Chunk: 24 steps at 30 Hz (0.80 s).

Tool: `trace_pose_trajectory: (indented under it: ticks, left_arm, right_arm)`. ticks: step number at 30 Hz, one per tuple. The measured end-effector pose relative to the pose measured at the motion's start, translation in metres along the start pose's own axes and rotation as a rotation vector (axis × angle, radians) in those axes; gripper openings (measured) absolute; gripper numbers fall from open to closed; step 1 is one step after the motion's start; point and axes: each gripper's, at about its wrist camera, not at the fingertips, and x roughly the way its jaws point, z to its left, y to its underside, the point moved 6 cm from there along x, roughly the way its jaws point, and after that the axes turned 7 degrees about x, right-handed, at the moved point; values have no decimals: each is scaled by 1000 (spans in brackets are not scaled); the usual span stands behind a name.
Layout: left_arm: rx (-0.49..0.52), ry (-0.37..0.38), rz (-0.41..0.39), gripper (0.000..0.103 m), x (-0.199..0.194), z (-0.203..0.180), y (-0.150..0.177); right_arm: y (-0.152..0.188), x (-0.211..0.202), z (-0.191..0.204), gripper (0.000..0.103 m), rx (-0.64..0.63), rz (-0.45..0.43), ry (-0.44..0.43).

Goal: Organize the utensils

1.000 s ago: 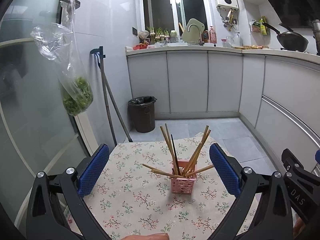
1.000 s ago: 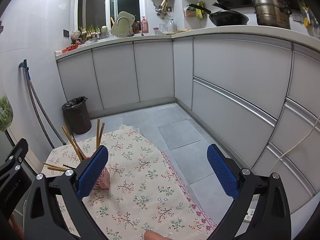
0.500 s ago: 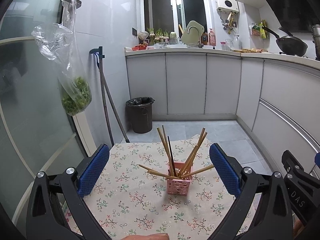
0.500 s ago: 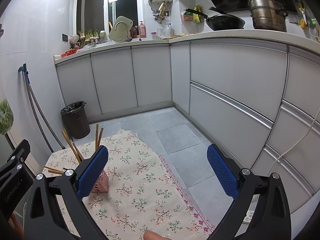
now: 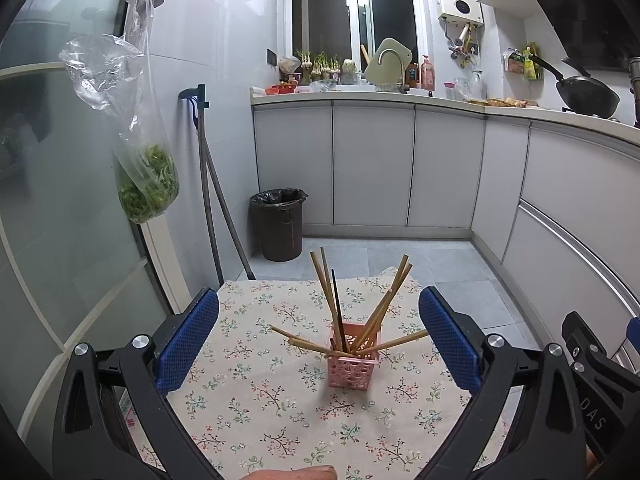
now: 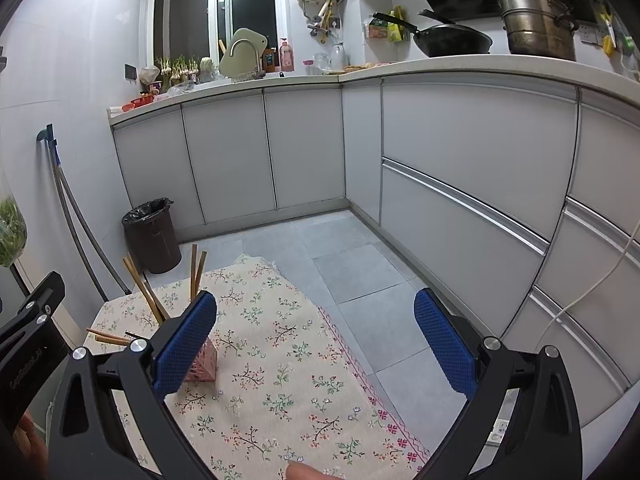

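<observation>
Now farther: pink basket (image 5: 353, 362) (chopsticks (image 5: 362, 322) inside)

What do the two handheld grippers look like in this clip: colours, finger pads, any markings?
Both the left gripper and right gripper have matte black plastic frames with silver screws. Their fingers carry blue, mesh-textured rectangular pads. White lettering ending "DAS" marks the right gripper's body seen in the left wrist view. No cables are visible.

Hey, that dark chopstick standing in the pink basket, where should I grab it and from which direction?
Grip the dark chopstick on its upper shaft, above the pink basket rim, coming from above. It stands nearly upright with its top free, while wooden chopsticks lean outward around it lower down. The open left hand-held gripper faces it most squarely, so it probably suits best.
</observation>
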Motion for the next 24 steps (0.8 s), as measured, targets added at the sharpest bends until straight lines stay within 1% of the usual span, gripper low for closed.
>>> trace_pose_trajectory:
  ticks: [16, 24]
  left_arm:
    - [-9, 4, 0, 96, 1, 1, -1]
    - [12, 7, 0, 96, 0, -4, 0]
  right_arm:
    - [1, 0, 1, 96, 2, 7, -9]
    - [-1, 1, 0, 96, 14, 4, -6]
